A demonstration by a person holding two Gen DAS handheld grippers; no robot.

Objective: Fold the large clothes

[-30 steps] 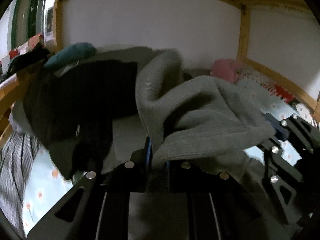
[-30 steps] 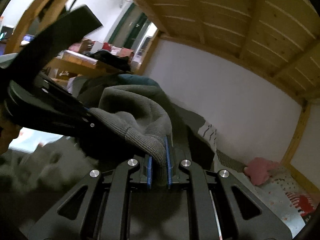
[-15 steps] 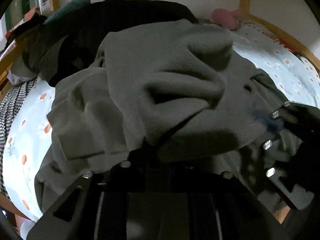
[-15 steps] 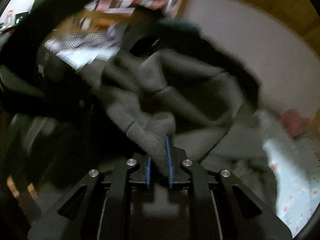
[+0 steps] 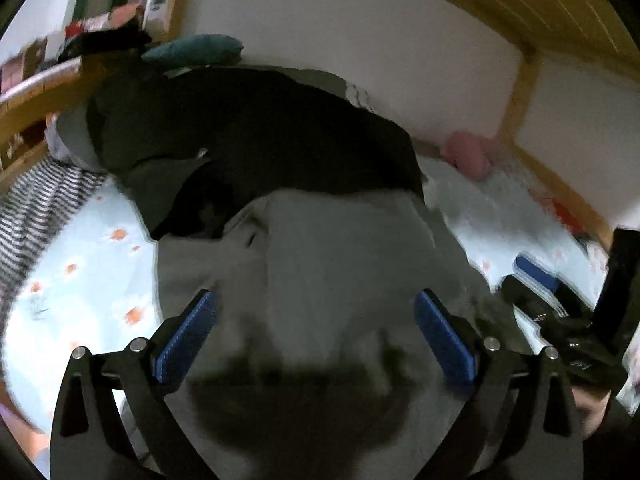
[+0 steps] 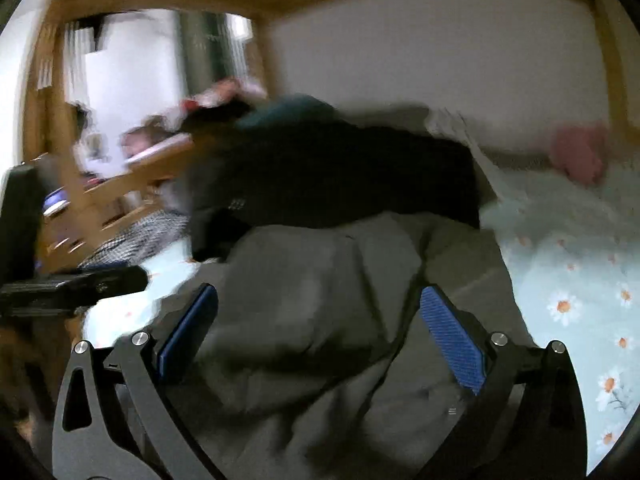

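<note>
My left tool (image 5: 316, 332) has matt black plastic arms, shiny metal rivets and ribbed blue pads (image 5: 186, 334). Beneath it lies the grey sweater (image 5: 340, 264), soft matt knit; behind the sweater, dull black cloth (image 5: 256, 140), printed cotton sheet (image 5: 80, 280), varnished wooden bed frame (image 5: 520, 92).

Both fisheye views are dim and smeared by motion blur, with dark curved corners. A bright doorway (image 6: 132, 92) glares beyond the bed's far left corner. The grey garment (image 5: 340, 280) lies soft-focused, with a heavy shadow across its near edge.
</note>
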